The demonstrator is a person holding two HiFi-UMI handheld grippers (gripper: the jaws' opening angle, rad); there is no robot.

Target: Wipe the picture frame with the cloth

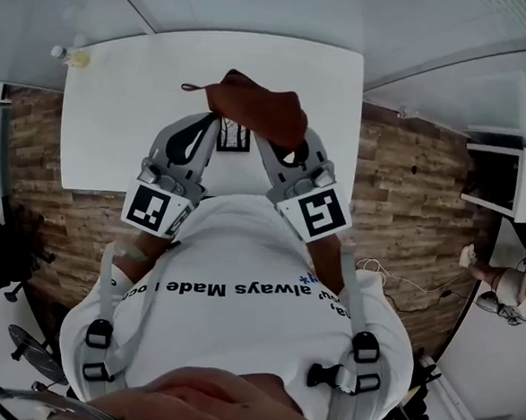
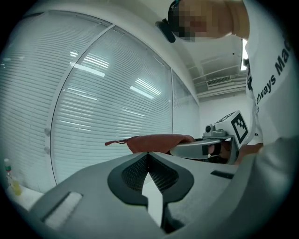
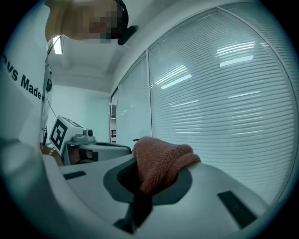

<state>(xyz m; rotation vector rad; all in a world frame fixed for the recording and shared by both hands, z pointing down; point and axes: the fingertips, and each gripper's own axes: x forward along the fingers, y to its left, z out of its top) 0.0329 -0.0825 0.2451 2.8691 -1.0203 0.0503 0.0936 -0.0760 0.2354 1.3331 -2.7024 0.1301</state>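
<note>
Two grippers are being held up off the desk [image 1: 130,106], close in front of the person's chest, flanking the picture frame [image 1: 233,138]. Item one, the picture frame: small and dark-edged, sitting on the desk and showing in the head view through the gap between the gripper tips, which are partly covering it; whether it is lying flat or propped cannot be told. Item two, the cloth [image 1: 260,106]: rust-brown and knitted-looking, bunching just above and to the right of the frame and seemingly not touching it. Item three, the right gripper [image 3: 140,184]: closing tight on a fold of the cloth, with the rest spilling forward over the jaws, probably so that a soft wad is facing the frame for wiping. Item four, the left gripper [image 2: 148,156]: hovering just left of the frame, its jaws pressing together with nothing between them, probably being kept free to steady the frame. Both gripper cameras are looking at window blinds [image 2: 107,93] rather than at the frame, so wiping is judged not yet begun. Item five, a small bottle [image 1: 71,56]: standing well apart from the frame, at the far left corner.
</note>
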